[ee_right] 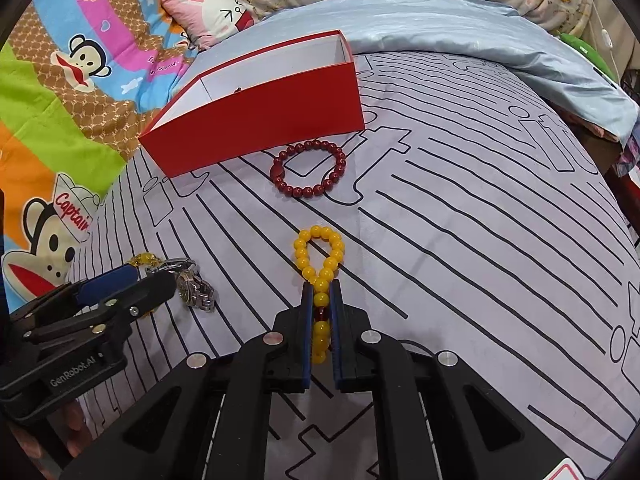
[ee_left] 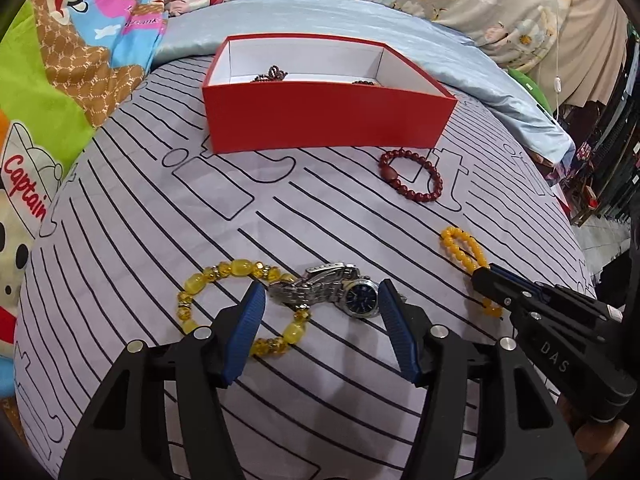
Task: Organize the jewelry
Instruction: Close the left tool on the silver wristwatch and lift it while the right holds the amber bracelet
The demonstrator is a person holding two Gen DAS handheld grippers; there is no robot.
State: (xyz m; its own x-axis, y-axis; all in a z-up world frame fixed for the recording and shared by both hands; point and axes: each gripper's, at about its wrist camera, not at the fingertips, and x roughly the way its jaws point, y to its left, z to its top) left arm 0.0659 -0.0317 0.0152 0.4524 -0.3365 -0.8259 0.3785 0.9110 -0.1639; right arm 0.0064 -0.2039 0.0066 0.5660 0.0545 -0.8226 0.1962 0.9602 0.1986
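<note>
While the right gripper (ee_right: 321,308) clenches one yellow bead bracelet (ee_right: 320,256) near right, the released left gripper (ee_left: 322,300) straddles one watch (ee_left: 340,294); one red box (ee_left: 320,116) sits far, one dark red bracelet (ee_left: 412,176) beside it.

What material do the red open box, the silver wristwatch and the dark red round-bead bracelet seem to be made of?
Red open box: probably matte cardboard, judging by its thin flat walls, sharp folded edges and plain white inside.
Silver wristwatch: polished metal, likely steel; the linked band reflects light, and the dial is dark blue.
Dark red round-bead bracelet: glossy beads with small highlights; whether they are stone, lacquered wood or resin cannot be told.
</note>
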